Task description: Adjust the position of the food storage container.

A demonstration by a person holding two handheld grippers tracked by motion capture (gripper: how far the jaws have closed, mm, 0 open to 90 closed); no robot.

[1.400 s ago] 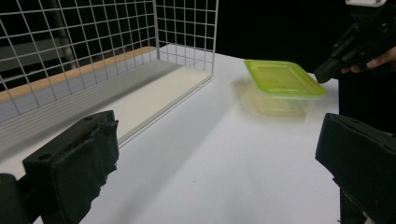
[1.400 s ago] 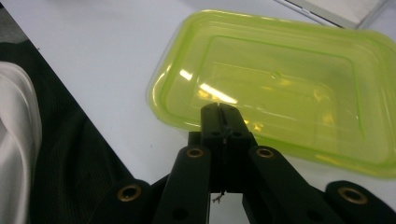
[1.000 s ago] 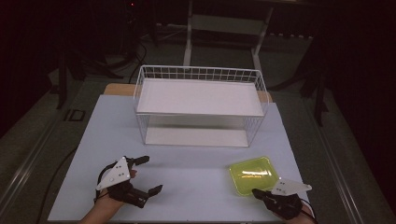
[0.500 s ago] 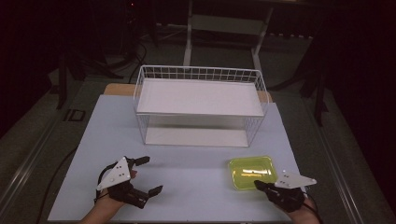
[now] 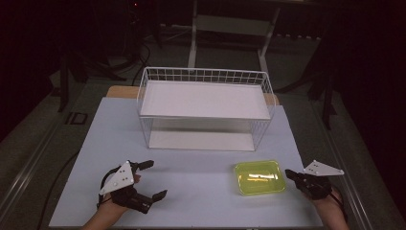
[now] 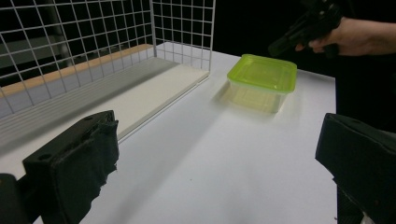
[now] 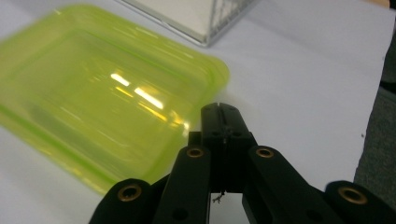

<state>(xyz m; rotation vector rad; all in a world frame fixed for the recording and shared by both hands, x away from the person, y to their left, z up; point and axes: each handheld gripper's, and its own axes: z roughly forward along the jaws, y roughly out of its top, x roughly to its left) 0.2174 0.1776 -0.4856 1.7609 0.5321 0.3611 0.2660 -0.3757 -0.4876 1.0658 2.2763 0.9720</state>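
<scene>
A yellow-green lidded plastic box (image 5: 259,177) lies flat on the white table (image 5: 201,163), in front of the wire rack's right end. My right gripper (image 5: 288,173) is shut, empty, its tip just right of the box's right edge; whether it touches I cannot tell. In the right gripper view the closed jaws (image 7: 224,122) point past the box (image 7: 98,107) at its near corner. My left gripper (image 5: 154,179) stands wide open at the front left, with nothing between its fingers. The left gripper view shows the box (image 6: 262,74) far ahead and the other hand's gripper (image 6: 303,28) beyond it.
A white wire rack (image 5: 205,108) with a white shelf board stands at the middle back of the table. The table's right edge (image 5: 306,167) runs close beside my right hand. Dark floor and stands surround the table.
My right gripper has moved from the front right corner to the right and slightly back, ending beside the box's right edge. The left gripper and the box have not moved.
</scene>
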